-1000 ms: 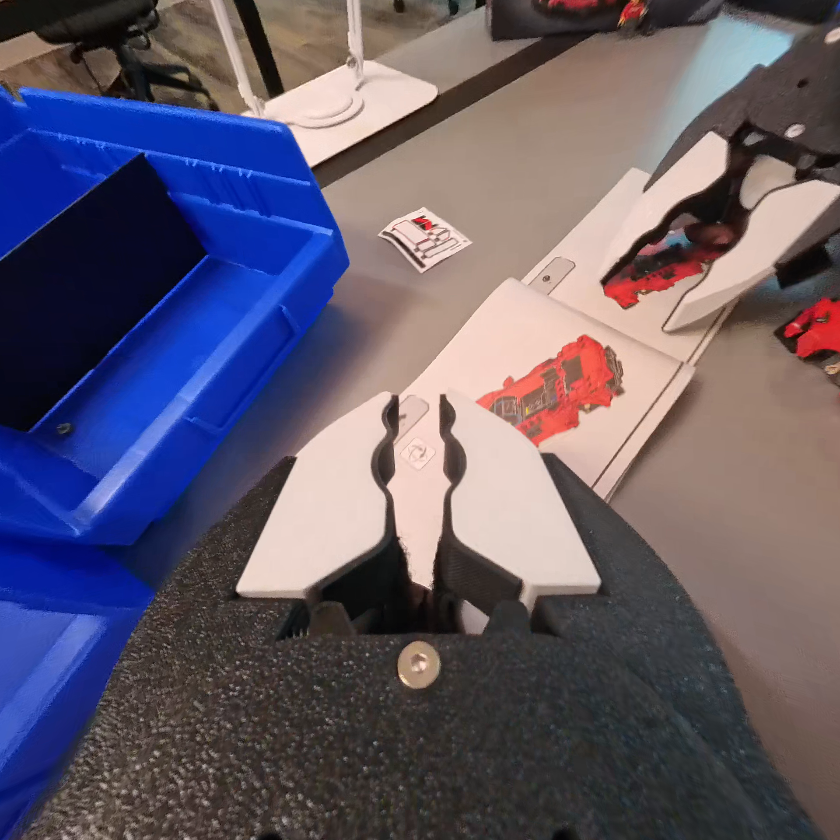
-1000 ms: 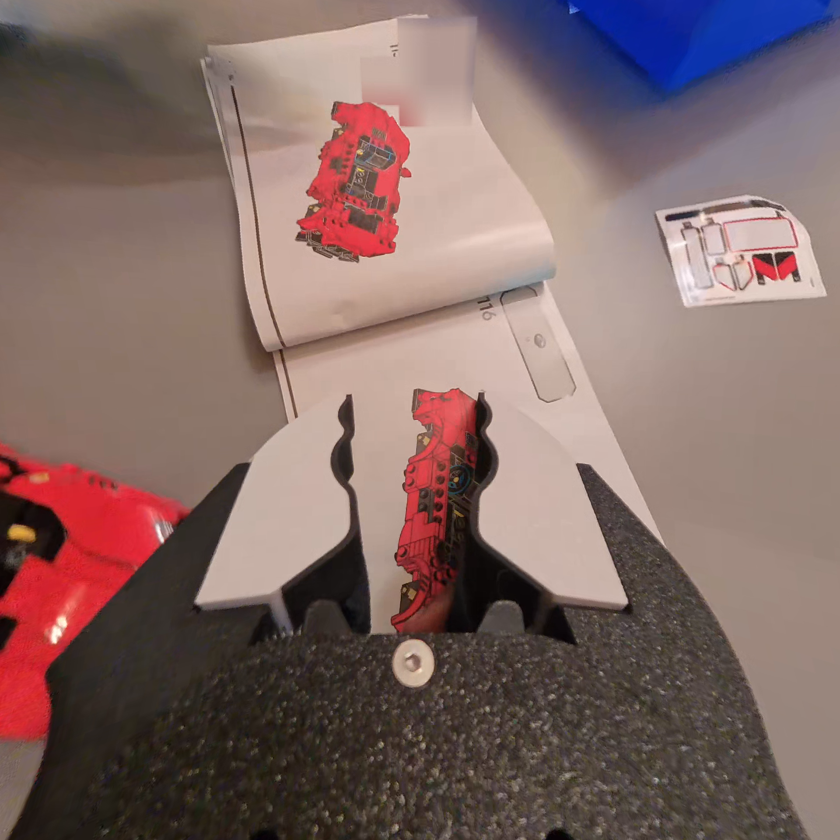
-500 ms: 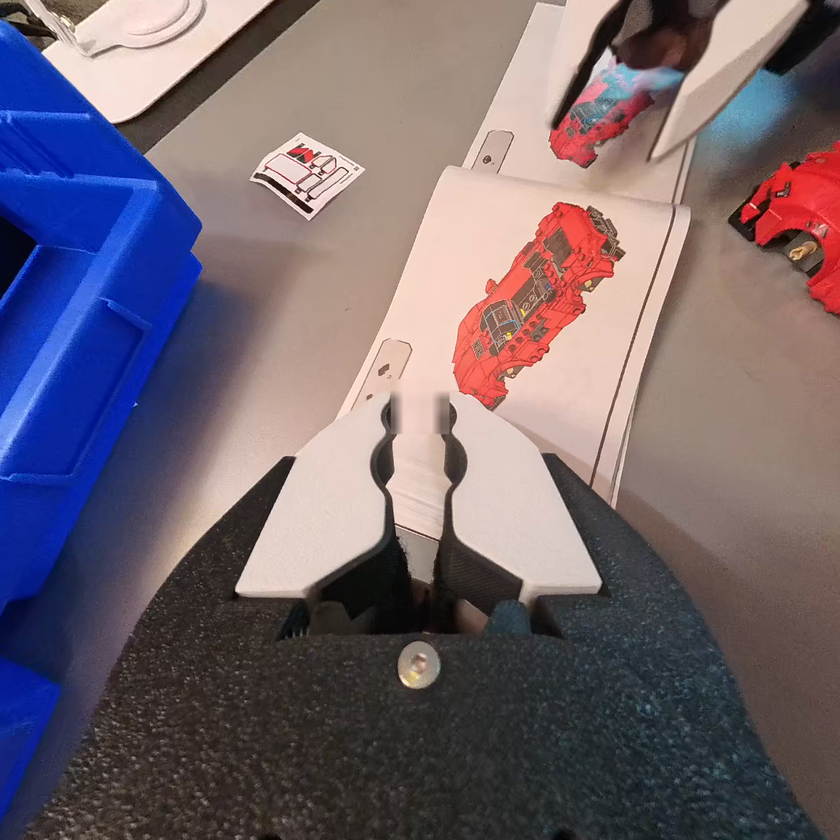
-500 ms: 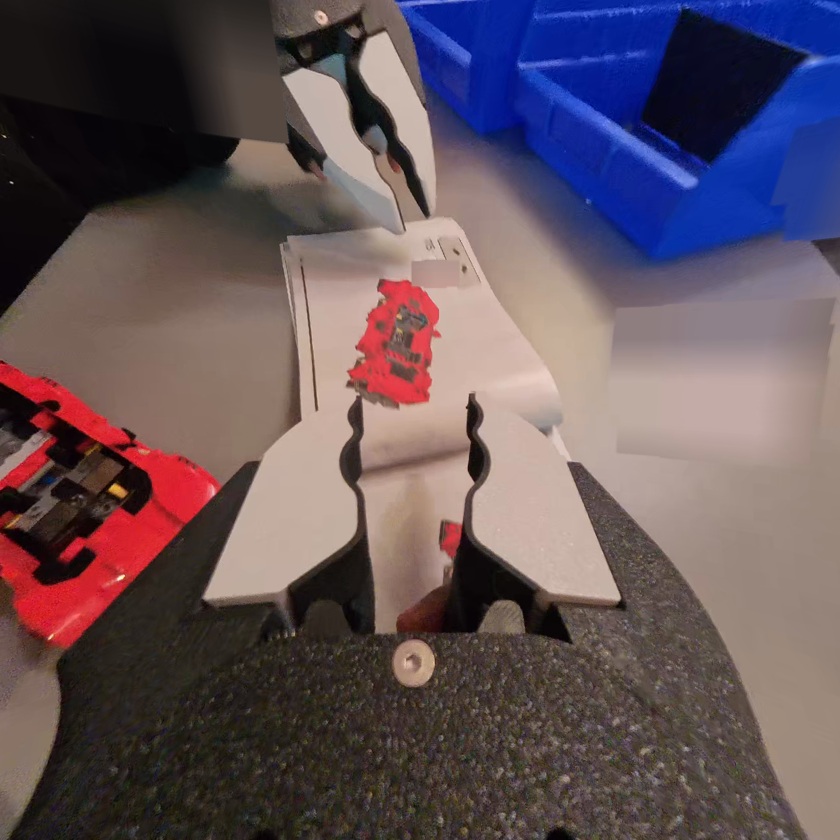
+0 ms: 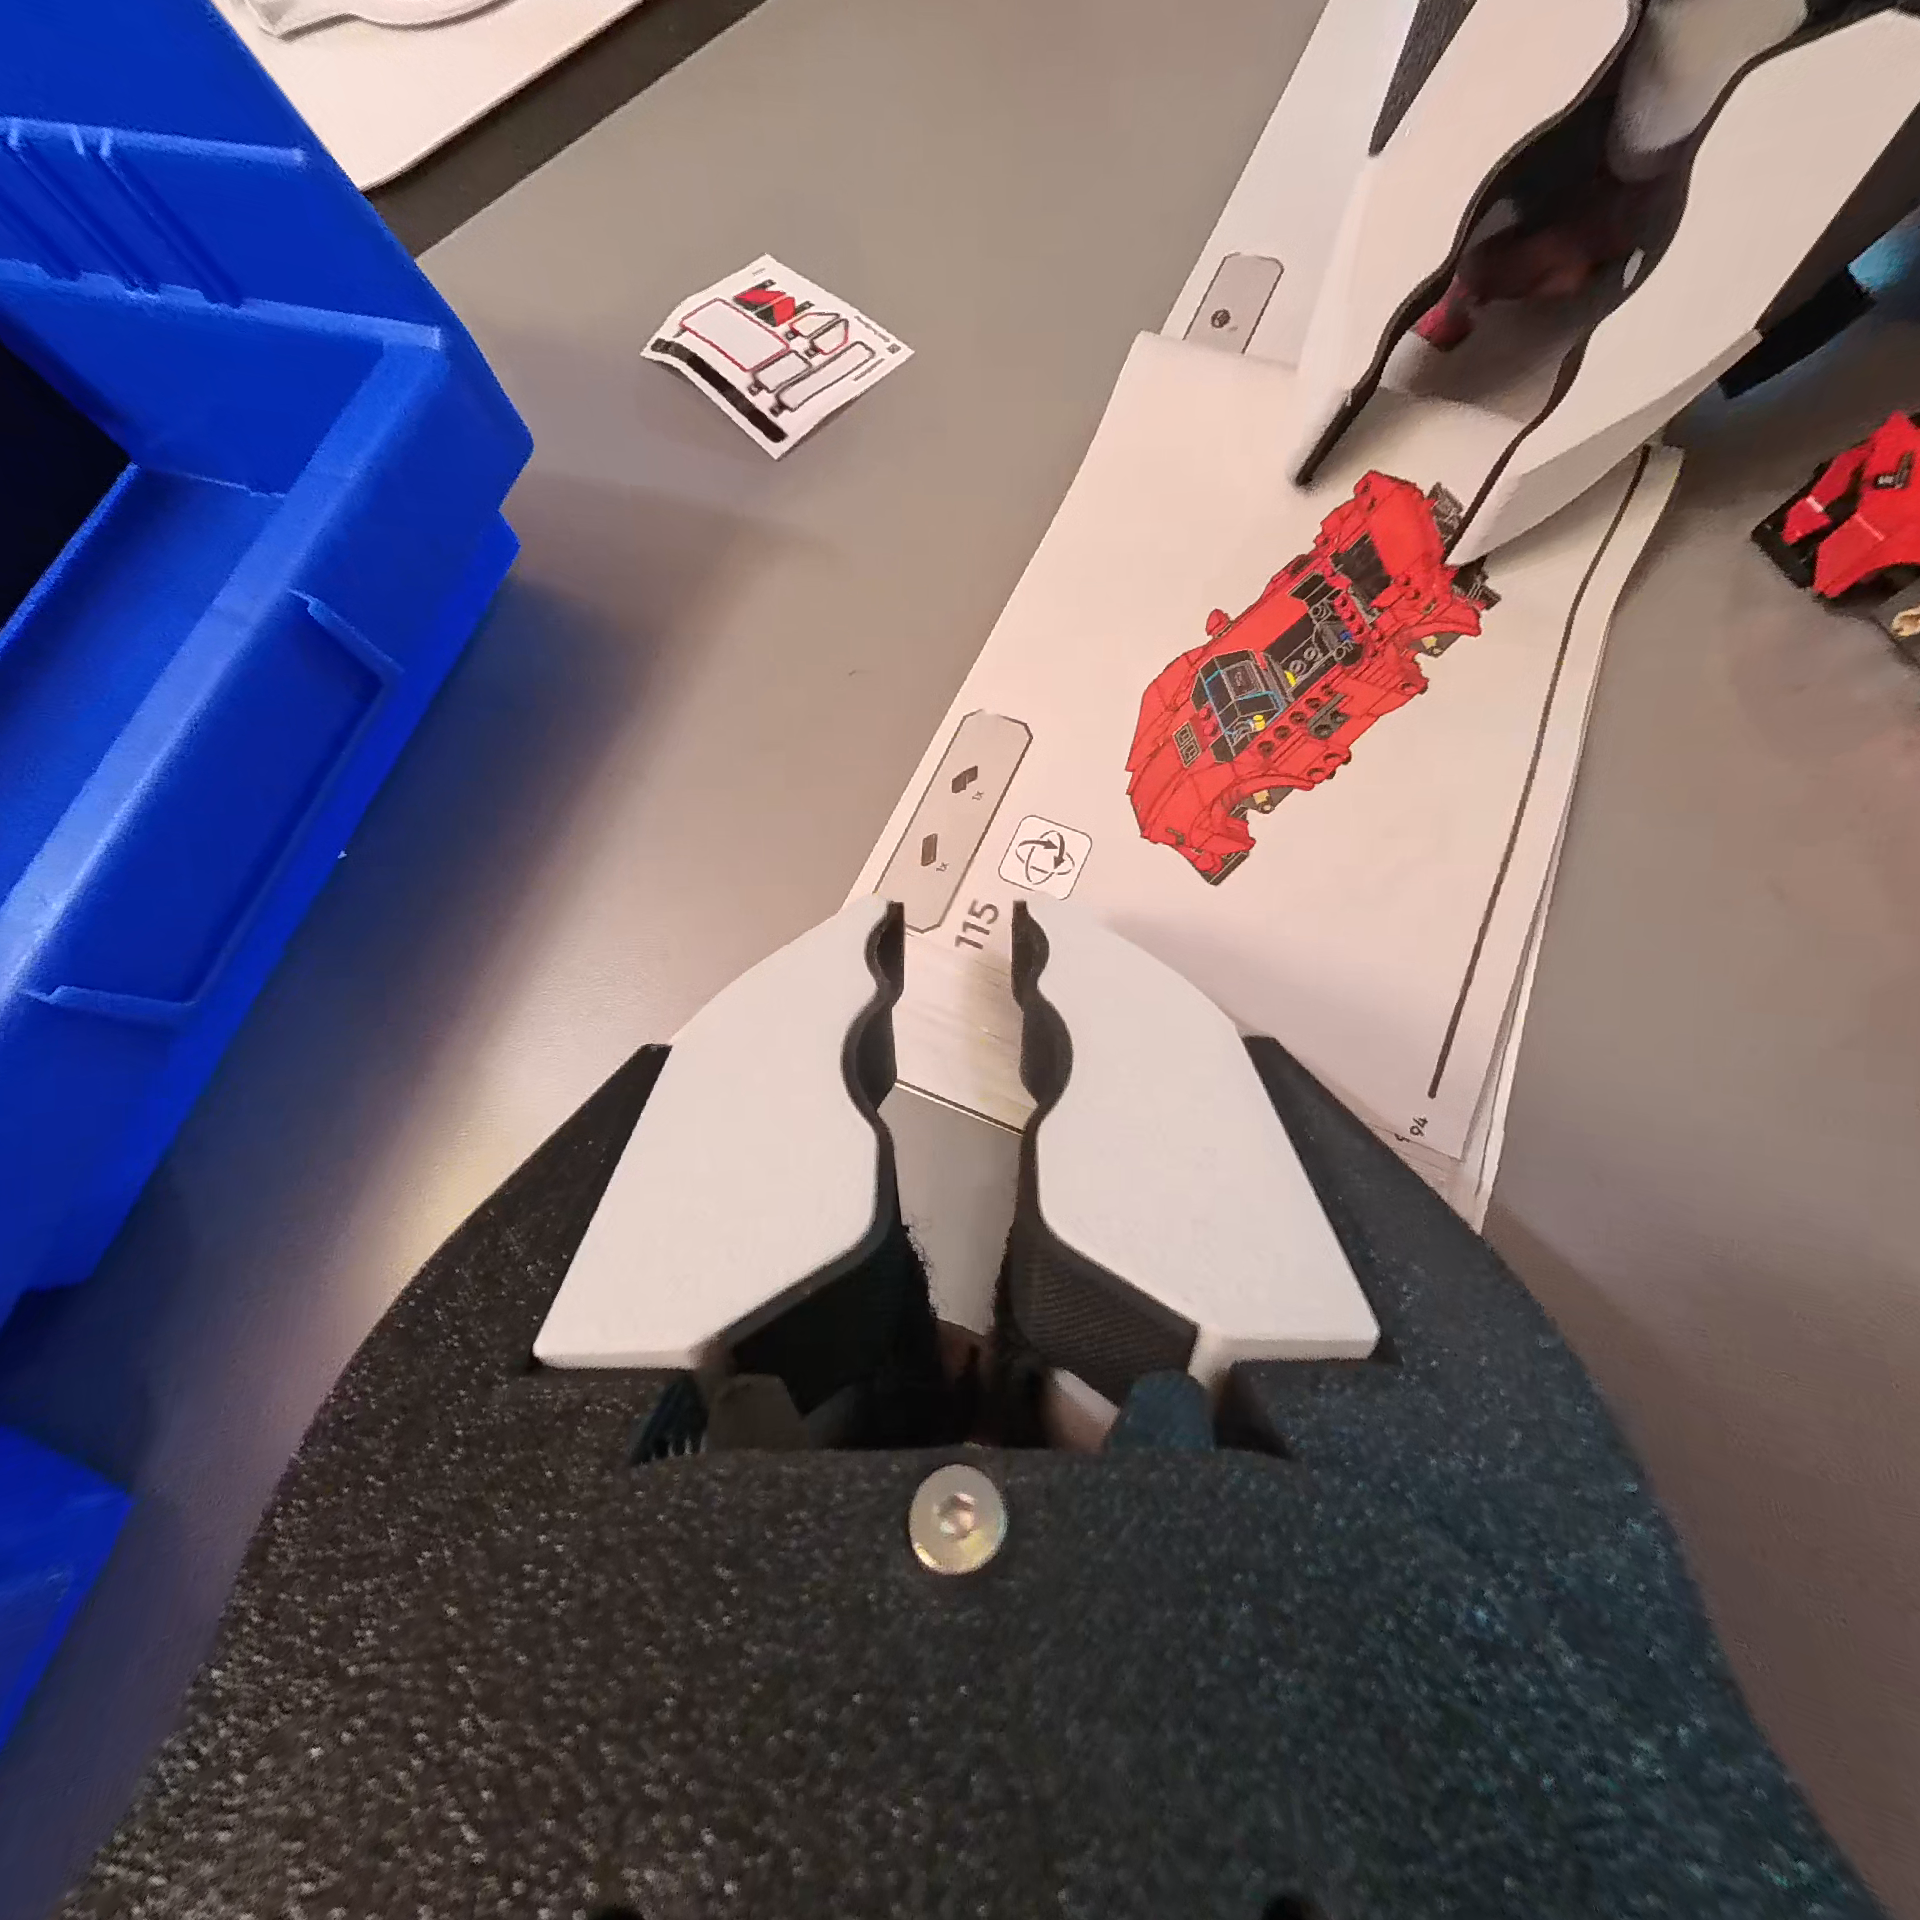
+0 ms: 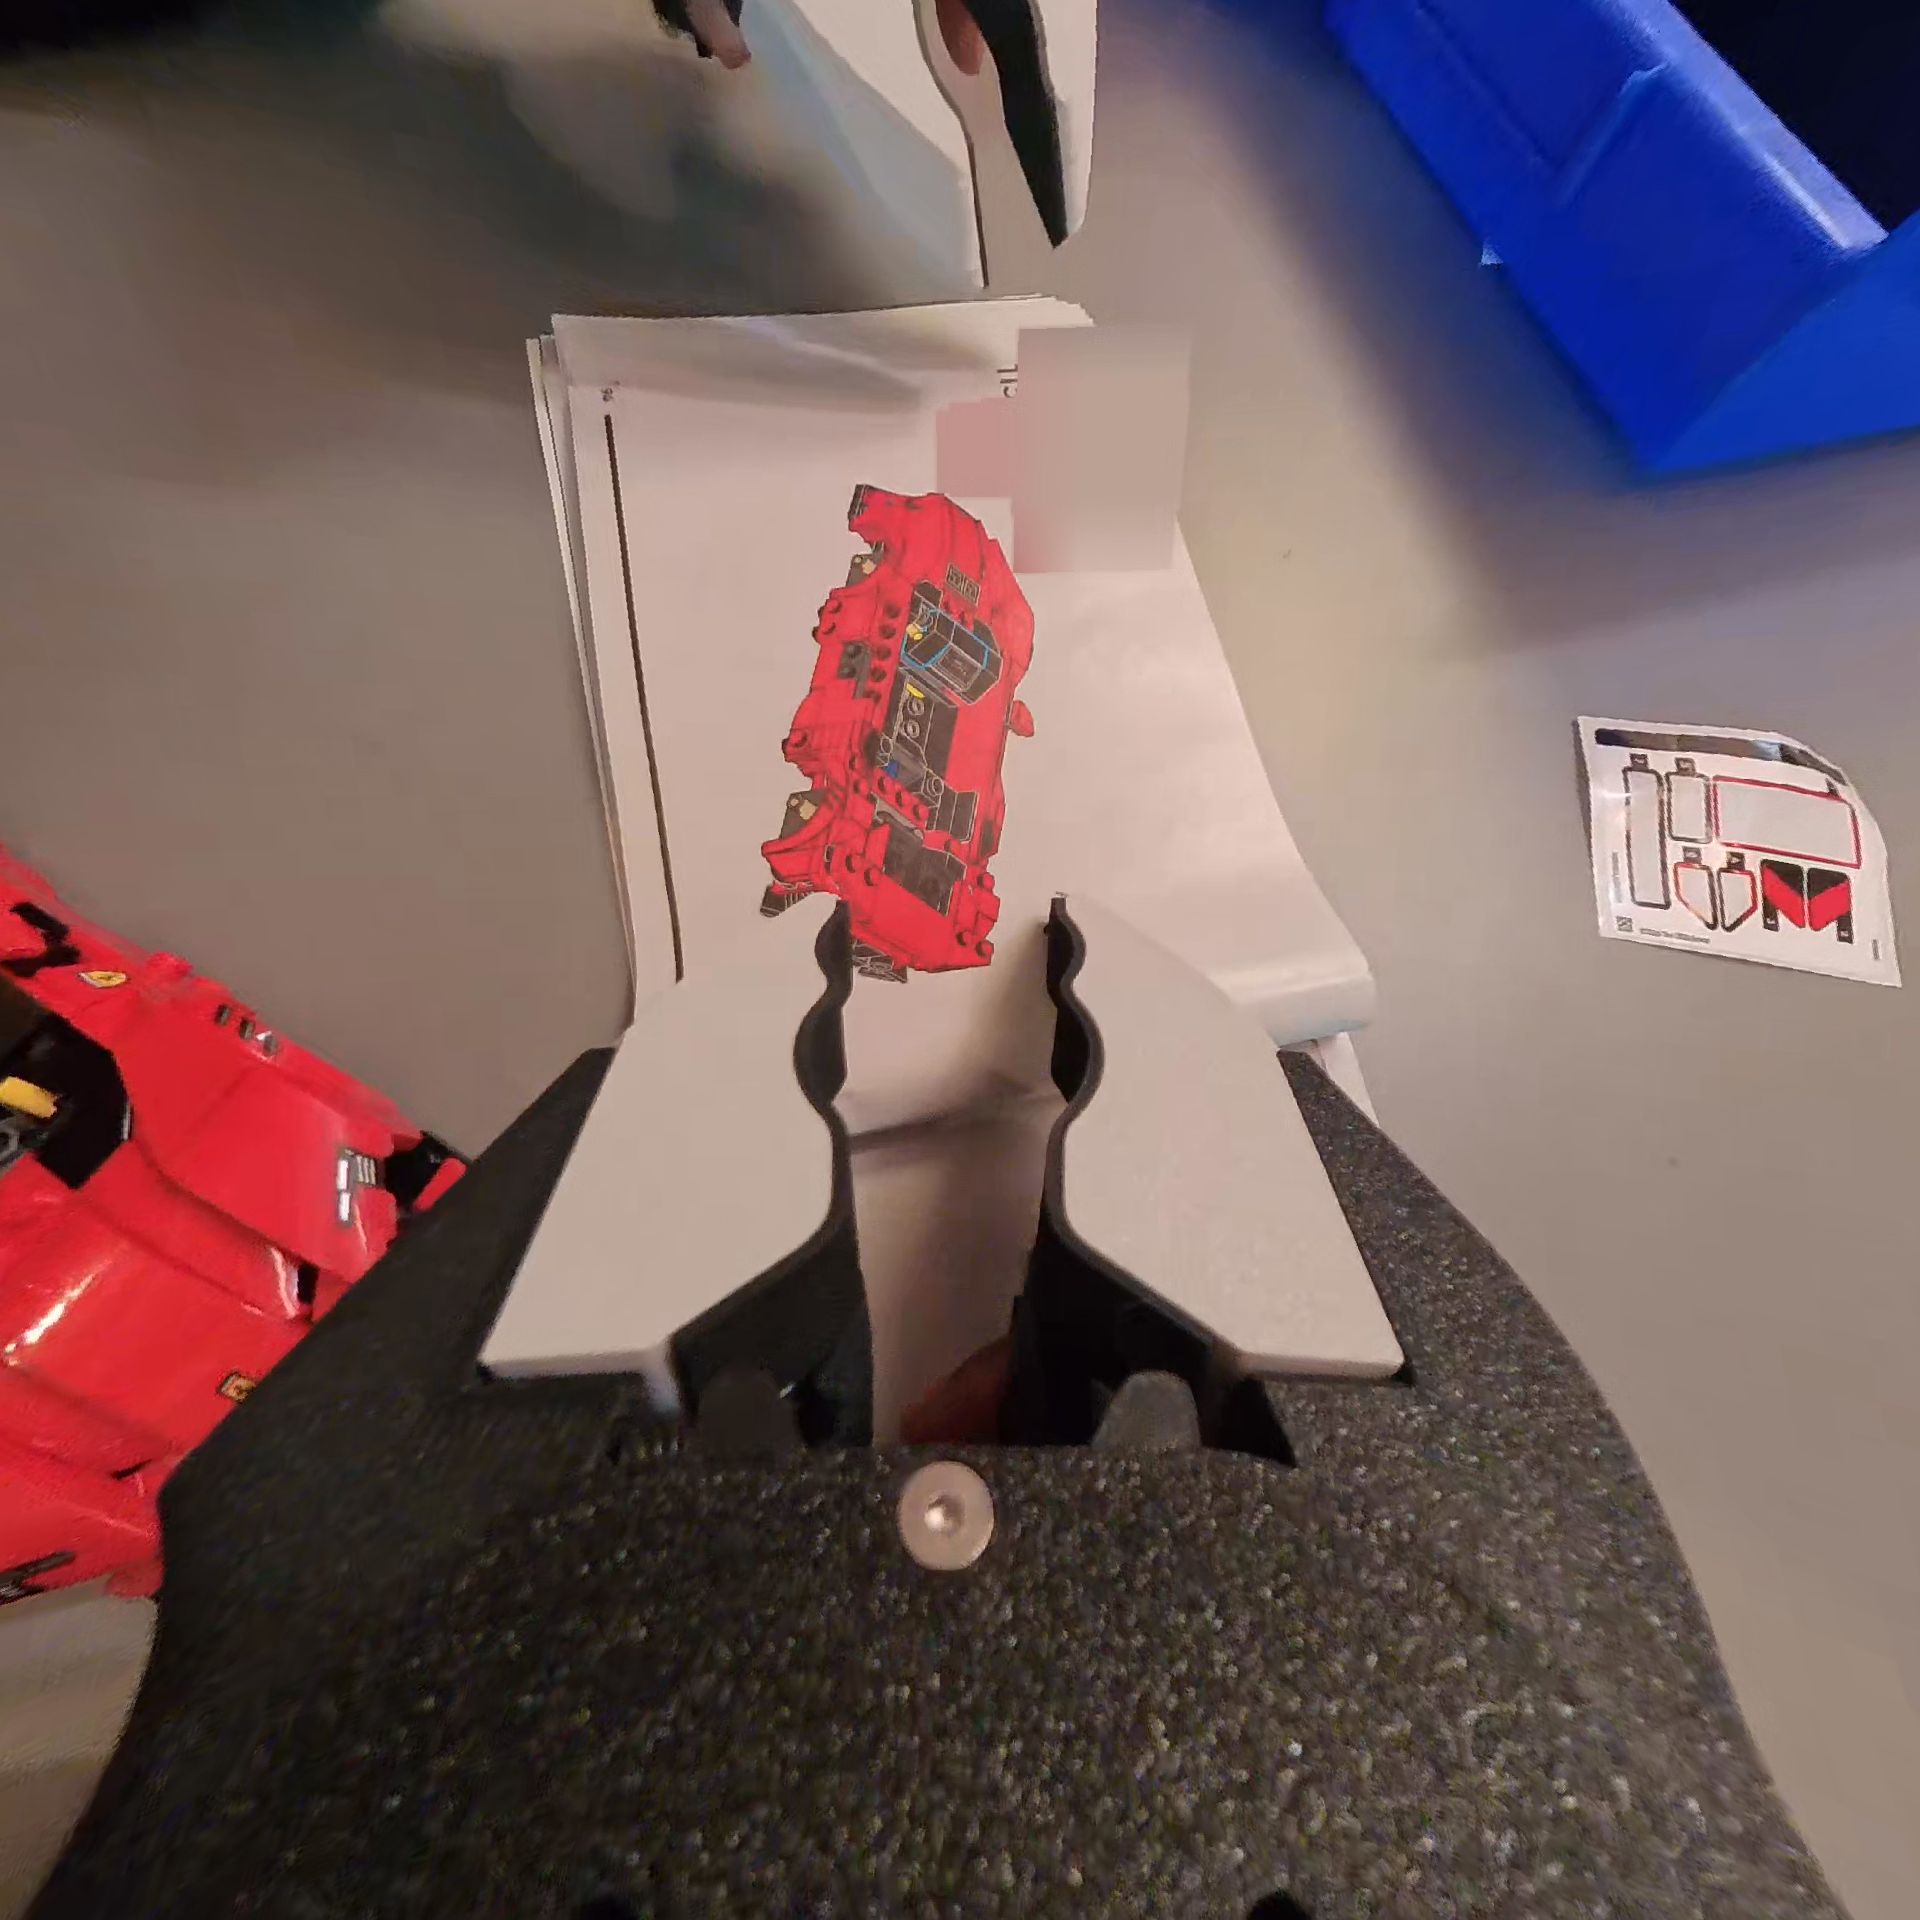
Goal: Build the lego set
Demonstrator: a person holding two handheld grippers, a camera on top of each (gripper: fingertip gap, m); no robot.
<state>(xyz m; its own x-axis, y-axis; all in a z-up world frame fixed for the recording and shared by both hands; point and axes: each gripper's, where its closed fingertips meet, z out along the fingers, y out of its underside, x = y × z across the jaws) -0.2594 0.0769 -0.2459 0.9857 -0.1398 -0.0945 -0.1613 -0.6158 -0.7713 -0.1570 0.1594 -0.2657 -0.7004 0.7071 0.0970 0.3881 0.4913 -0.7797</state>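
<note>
An instruction booklet [image 5: 1299, 935] lies open on the grey table, its top page picturing a red car; it also shows in the right wrist view [image 6: 1122, 727], with the page curled. My left gripper [image 5: 951, 914] is narrowly open and empty, its tips at the booklet's near corner; the right wrist view [image 6: 1013, 255] shows it blurred. My right gripper [image 6: 948, 914] is open over the pictured car; in the left wrist view [image 5: 1392, 509] one fingertip [image 5: 1481, 530] touches that page. Something reddish sits deep between its jaws; I cannot tell what. The red lego car [image 6: 156, 1247] stands beside it [image 5: 1849, 520].
A sticker sheet [image 5: 779, 353] lies on the table between booklet and bins, also in the right wrist view [image 6: 1735, 852]. Blue plastic bins [image 5: 208, 623] stand to my left [image 6: 1662, 208]. A white flat stand base [image 5: 436, 94] lies beyond them. About 15 cm separates my left fingertips from my right.
My right gripper has moved from the far page onto the near page with the car picture. My left gripper has dropped closer to the booklet's corner. Neither gripper's opening has changed.
</note>
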